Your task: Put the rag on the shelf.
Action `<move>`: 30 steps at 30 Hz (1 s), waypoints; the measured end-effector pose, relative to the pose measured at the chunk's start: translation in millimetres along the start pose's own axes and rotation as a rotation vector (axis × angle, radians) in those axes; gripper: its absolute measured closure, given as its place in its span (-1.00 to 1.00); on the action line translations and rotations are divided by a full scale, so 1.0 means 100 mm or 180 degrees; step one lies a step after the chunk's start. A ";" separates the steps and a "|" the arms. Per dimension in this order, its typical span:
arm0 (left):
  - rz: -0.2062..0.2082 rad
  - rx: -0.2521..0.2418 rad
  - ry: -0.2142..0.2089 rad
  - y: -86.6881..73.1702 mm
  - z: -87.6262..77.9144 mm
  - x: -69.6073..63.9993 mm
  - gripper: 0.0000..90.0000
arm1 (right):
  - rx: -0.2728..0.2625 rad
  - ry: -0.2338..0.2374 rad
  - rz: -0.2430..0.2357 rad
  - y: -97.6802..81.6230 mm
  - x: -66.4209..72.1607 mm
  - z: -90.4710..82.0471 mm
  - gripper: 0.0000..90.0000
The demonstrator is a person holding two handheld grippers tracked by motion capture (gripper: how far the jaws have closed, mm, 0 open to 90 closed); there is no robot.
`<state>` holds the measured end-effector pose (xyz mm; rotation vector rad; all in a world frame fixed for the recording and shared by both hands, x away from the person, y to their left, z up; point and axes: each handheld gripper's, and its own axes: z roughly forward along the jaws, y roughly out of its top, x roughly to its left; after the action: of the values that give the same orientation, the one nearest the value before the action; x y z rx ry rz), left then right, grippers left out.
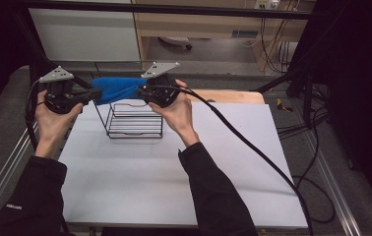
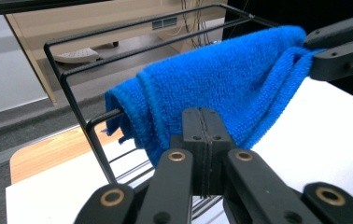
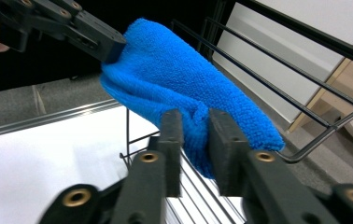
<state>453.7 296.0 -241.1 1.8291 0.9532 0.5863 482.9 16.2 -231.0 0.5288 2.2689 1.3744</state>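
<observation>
My left claw [image 2: 201,135] and right claw [image 3: 195,140] both pinch the blue towel [image 2: 216,88], held over the wire rack [image 1: 134,120]; draping looks unfinished.

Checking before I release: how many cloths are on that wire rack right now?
1. A single blue cloth is stretched over the top of the black wire rack, the left gripper holding one end and the right gripper the other. No other cloth is visible.
</observation>
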 end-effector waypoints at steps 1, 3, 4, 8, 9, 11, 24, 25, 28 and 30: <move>0.0011 0.0006 0.0004 -0.01 0.01 0.00 1.00 | -0.0006 0.0007 0.0024 0.00 0.01 -0.01 0.55; 0.0012 0.0008 0.0000 -0.03 0.02 0.00 1.00 | -0.0030 0.0037 0.0053 0.01 0.02 -0.02 0.41; 0.0024 0.0017 -0.0001 -0.04 0.03 0.00 1.00 | -0.0058 0.0044 0.0069 0.02 0.02 -0.04 0.35; 0.0052 0.0056 0.0012 -0.07 0.06 -0.01 1.00 | -0.0176 0.0088 0.0175 0.05 0.02 -0.07 0.41; 0.0060 0.0057 0.0010 -0.08 0.06 -0.01 1.00 | -0.0166 0.0114 0.0213 0.05 0.01 -0.07 0.54; 0.0070 0.0058 0.0013 -0.10 0.08 -0.01 1.00 | -0.0059 0.0127 0.0287 0.04 0.00 -0.05 0.87; 0.0061 0.0029 0.0012 -0.21 0.18 0.02 1.00 | 0.0272 0.0044 0.0441 -0.22 -0.04 0.18 1.00; 0.0069 0.0020 0.0008 -0.20 0.19 0.01 1.00 | 0.0269 0.0041 0.0437 -0.23 -0.05 0.18 1.00; 0.0083 0.0014 -0.0001 -0.19 0.19 -0.01 1.00 | 0.0246 0.0045 0.0377 -0.24 -0.04 0.18 0.95; 0.0100 0.0016 -0.0017 -0.19 0.16 -0.02 1.00 | 0.0187 0.0057 0.0354 -0.22 -0.03 0.15 0.89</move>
<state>458.1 290.5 -265.2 1.8522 0.9245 0.5983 491.0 16.0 -256.9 0.6737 2.3317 1.3730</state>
